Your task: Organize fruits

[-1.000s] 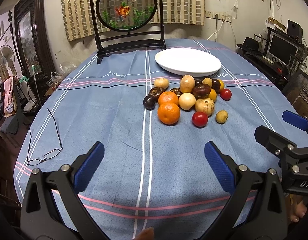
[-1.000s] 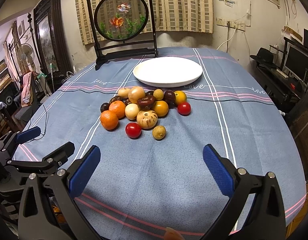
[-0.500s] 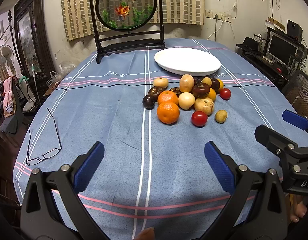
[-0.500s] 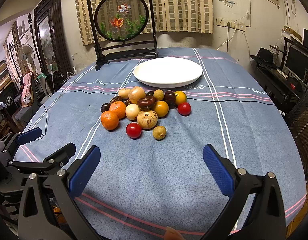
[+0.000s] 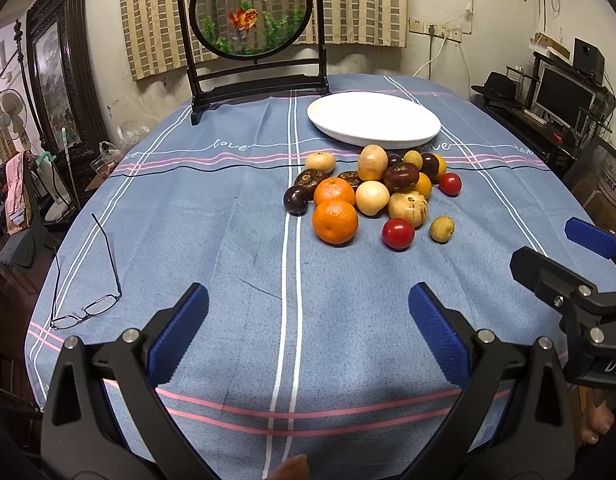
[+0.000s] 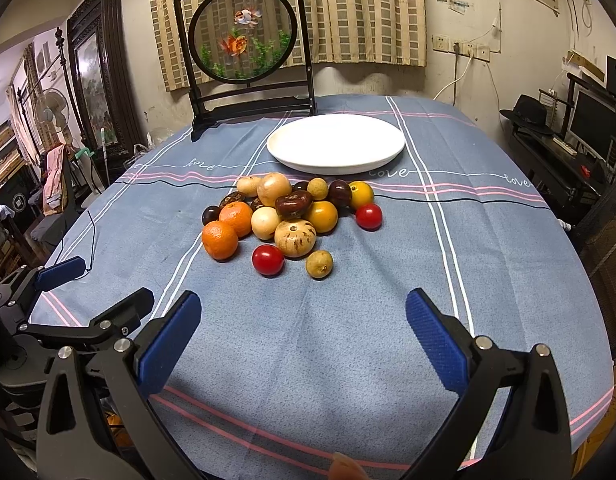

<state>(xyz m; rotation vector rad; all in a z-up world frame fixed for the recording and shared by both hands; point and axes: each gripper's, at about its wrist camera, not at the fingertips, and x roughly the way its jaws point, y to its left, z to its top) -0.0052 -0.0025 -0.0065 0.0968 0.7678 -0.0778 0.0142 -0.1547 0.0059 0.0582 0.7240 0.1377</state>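
A heap of small fruits lies mid-table on the blue cloth: two oranges [image 5: 334, 221] [image 6: 219, 239], red tomatoes [image 5: 397, 233] [image 6: 267, 259], a pale striped fruit [image 6: 295, 237], dark plums and yellow ones. Behind the heap sits an empty white plate [image 5: 374, 119] [image 6: 336, 143]. My left gripper [image 5: 308, 332] hovers open over the near edge of the table, well short of the fruits. My right gripper [image 6: 301, 336] is open too, empty, beside the left one; its fingers also show at the right of the left wrist view [image 5: 556, 276].
A pair of glasses [image 5: 85, 280] lies on the cloth at the near left. A round goldfish screen in a black frame [image 5: 253, 20] [image 6: 243, 36] stands at the table's far edge. A desk with a monitor [image 5: 564, 92] is off to the right.
Both grippers have crept slightly forward and leftward toward the fruits; the heap looks a little nearer. Nothing on the table moved.
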